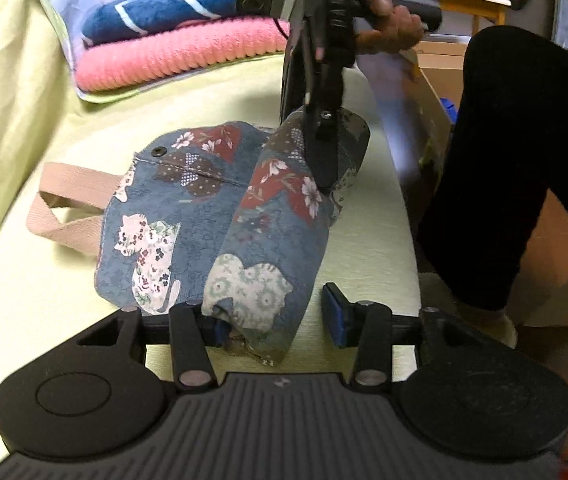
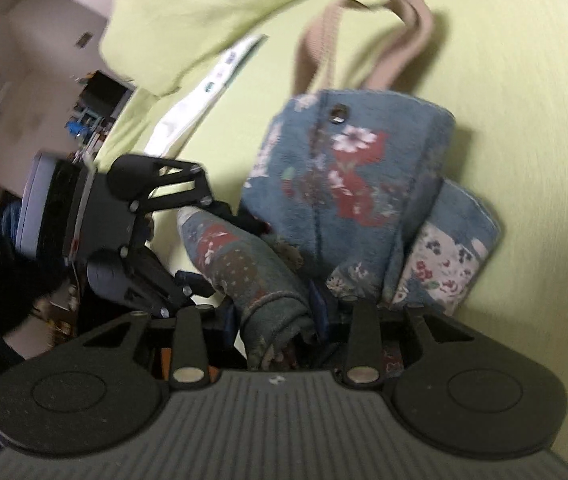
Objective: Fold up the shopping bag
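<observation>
Bag half-rolled on the green sheet [image 1: 363, 240].
Patchwork shopping bag [image 1: 172, 216] lay at 12 o'clock of the left gripper [image 1: 276, 320], whose jaws stood apart around the roll's end. Right gripper [image 2: 274, 316] was clamped on the roll; tension should be kept even.

- The shopping bag [image 1: 188, 216] is soft blue cloth with sewn-on flower patches and looks a bit fuzzy.
- Its handles [image 1: 64, 204] are flat woven tan straps.
- A small shiny metal snap [image 2: 338, 113] sits near the top.
- The cover [image 1: 24, 120] underneath is smooth, matt yellow-green cloth.
- The pink towel [image 1: 180, 56] looks thick, ribbed and fluffy.
- The left gripper [image 1: 280, 320] is matt black plastic with blue rubbery pads [image 1: 333, 312].
</observation>
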Demonstrator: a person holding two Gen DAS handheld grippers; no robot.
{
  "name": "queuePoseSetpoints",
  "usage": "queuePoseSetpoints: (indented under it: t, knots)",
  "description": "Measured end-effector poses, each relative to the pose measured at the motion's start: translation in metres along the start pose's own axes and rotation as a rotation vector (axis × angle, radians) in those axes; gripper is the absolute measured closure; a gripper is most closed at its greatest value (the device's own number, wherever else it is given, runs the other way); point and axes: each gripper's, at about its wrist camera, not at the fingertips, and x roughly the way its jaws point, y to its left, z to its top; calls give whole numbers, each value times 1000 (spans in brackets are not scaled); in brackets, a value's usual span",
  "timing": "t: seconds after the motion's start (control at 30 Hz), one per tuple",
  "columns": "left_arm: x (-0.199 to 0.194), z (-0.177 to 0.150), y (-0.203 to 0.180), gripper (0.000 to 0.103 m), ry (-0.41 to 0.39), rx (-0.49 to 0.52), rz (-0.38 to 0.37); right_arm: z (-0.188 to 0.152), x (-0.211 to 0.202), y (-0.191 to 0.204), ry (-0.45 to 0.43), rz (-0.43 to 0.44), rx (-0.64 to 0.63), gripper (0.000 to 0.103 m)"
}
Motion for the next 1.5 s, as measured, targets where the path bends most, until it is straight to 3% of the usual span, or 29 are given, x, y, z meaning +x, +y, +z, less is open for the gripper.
queuePoseSetpoints:
  t: [0.07, 0.3, 0.5, 0.63, 0.67, 0.83, 0.97, 1.13, 1.27, 1.5]
  knots:
    - [-3, 1, -1, 60, 0, 2, 36, 6, 1, -4, 29, 10, 35, 70]
    - [-25, 4, -13, 62, 24, 57, 162, 20, 14, -27, 82, 19, 145, 72]
    - [-54, 18, -24, 70, -53, 104, 203, 25, 21, -30, 115, 12, 179, 73]
    - [-41, 33, -24, 74, -60, 127, 200, 32, 29, -31, 149, 9, 201, 73]
    - [-33, 35, -22, 79, -38, 122, 204, 33, 31, -31, 159, 6, 204, 73]
    - [-20, 33, -12, 69, -32, 18, 182, 38, 35, -31, 197, -8, 228, 73]
    - [-16, 31, -5, 67, -1, -51, 176, 38, 37, -32, 190, -8, 258, 73]
    - [-15, 32, 1, 66, 27, -109, 173, 31, 35, -29, 126, -17, 275, 72]
    - [-16, 30, 2, 65, 28, -139, 180, 16, 29, -17, 9, -64, 236, 71]
    - [-19, 29, -3, 64, 29, -157, 195, -25, 23, 27, -253, -269, 68, 67]
